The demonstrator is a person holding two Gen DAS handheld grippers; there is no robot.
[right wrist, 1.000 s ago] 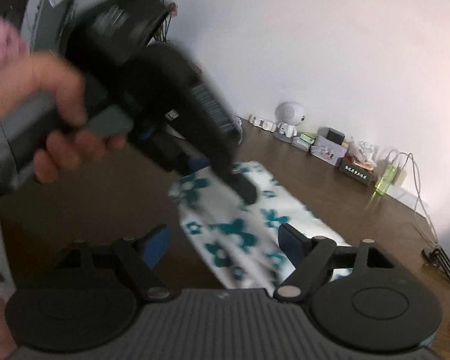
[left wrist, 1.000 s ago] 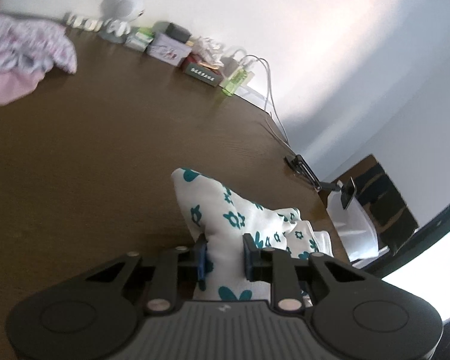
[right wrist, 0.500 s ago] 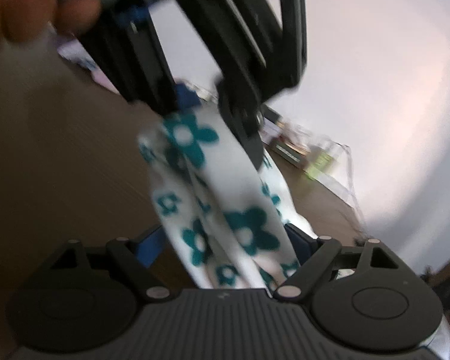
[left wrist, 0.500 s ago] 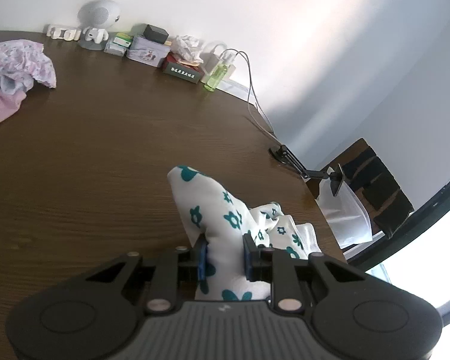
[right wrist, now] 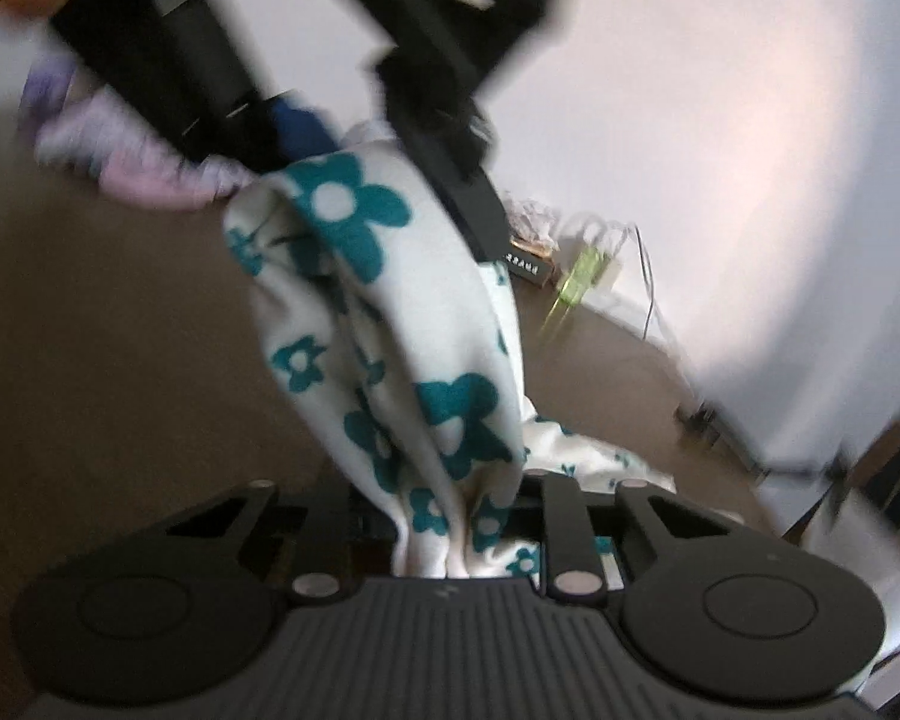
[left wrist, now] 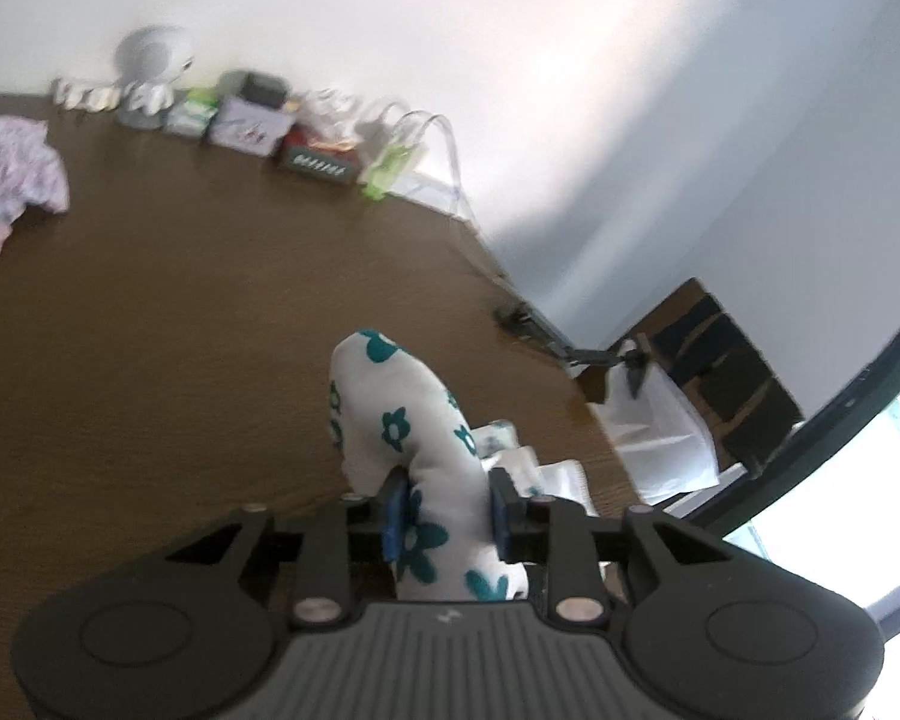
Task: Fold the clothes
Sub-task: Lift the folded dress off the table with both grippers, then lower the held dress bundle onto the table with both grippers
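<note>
Bunching between both grippers' fingers [left wrist: 395,510], seemingly pinched: flowered cloth [left wrist: 408,414].

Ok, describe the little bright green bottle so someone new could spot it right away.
Follow the brown wooden table to its far edge along the white wall, where small items line up. The translucent lime-green bottle ends that row, beside the dark red box, the only bright green item, white cables behind.
</note>
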